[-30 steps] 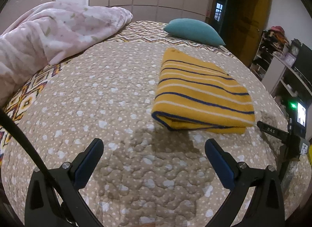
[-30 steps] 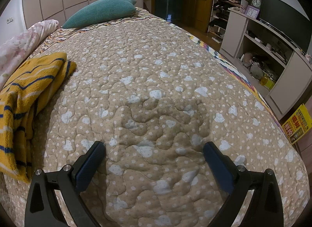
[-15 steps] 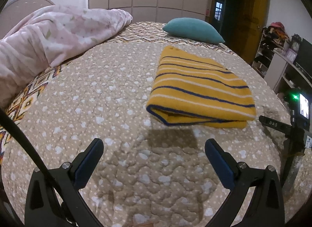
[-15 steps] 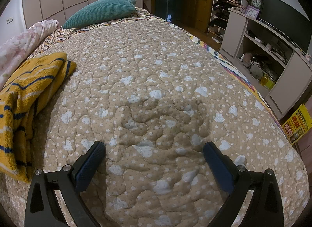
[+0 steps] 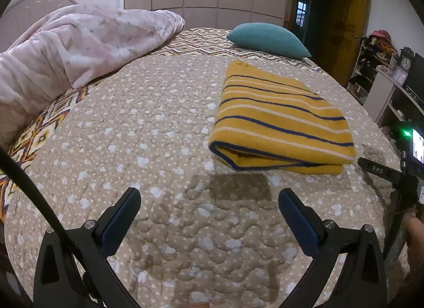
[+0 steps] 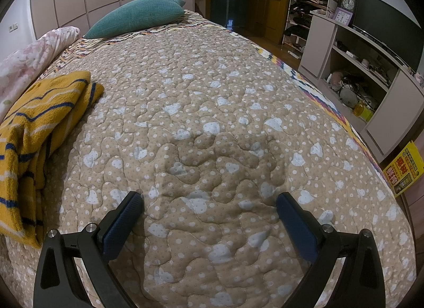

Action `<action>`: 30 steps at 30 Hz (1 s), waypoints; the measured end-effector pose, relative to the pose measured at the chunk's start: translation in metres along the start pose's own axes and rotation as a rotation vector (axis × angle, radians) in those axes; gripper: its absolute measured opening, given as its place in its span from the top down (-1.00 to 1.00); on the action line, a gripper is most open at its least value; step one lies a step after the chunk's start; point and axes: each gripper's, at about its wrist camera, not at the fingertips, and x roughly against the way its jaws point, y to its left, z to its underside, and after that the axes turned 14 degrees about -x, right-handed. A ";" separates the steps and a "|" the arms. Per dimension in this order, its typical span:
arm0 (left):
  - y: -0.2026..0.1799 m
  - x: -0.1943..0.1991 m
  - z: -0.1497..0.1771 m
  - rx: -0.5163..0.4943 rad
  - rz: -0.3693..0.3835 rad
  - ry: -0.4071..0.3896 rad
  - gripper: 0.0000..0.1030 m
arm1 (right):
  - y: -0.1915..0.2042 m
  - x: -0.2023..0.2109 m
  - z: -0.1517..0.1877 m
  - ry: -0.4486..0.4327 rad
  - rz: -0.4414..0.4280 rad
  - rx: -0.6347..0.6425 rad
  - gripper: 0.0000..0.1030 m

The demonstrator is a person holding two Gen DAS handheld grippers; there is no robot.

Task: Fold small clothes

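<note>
The left gripper (image 5: 209, 207) hovers with its fingers (image 5: 122, 215) spread wide and empty over the quilted bedspread (image 5: 132, 128); the right gripper (image 6: 209, 212) is likewise splayed and holds nothing. Ahead and right of the left gripper lies the yellow striped knit sweater (image 5: 281, 125), already folded into a thick rectangle, well apart from both grippers. It looks soft, light and floppy, likely to sag and unfold if lifted by one layer. A sound hold would pinch all layers at the near rolled edge, at both corners. Beyond sit a teal pillow (image 5: 265, 40) and a pink duvet (image 5: 79, 40).
</note>
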 end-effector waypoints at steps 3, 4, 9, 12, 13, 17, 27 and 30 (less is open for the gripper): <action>0.000 -0.010 0.001 0.001 0.009 0.021 -1.00 | 0.000 0.000 0.000 0.004 0.000 -0.002 -1.00; -0.002 -0.016 0.000 -0.007 0.008 0.032 -1.00 | 0.003 0.000 0.001 0.007 -0.002 -0.005 -1.00; -0.011 -0.038 -0.007 -0.055 -0.033 0.035 -1.00 | -0.010 -0.001 -0.002 0.073 -0.086 -0.055 -0.99; -0.015 -0.058 -0.013 -0.057 -0.033 0.050 -1.00 | -0.013 0.008 0.005 0.051 -0.125 -0.036 -1.00; -0.016 -0.064 -0.013 -0.057 -0.030 0.059 -1.00 | -0.015 0.011 0.007 0.036 -0.142 -0.049 -1.00; -0.020 -0.082 -0.008 -0.060 -0.008 0.106 -1.00 | -0.021 0.044 0.018 -0.109 -0.209 -0.100 -0.91; -0.017 -0.081 -0.001 -0.027 0.028 0.082 -1.00 | 0.073 0.108 0.085 -0.255 -0.388 0.159 -0.91; -0.016 -0.080 0.001 -0.020 0.035 0.080 -1.00 | 0.089 0.102 0.103 -0.238 -0.344 0.205 -0.91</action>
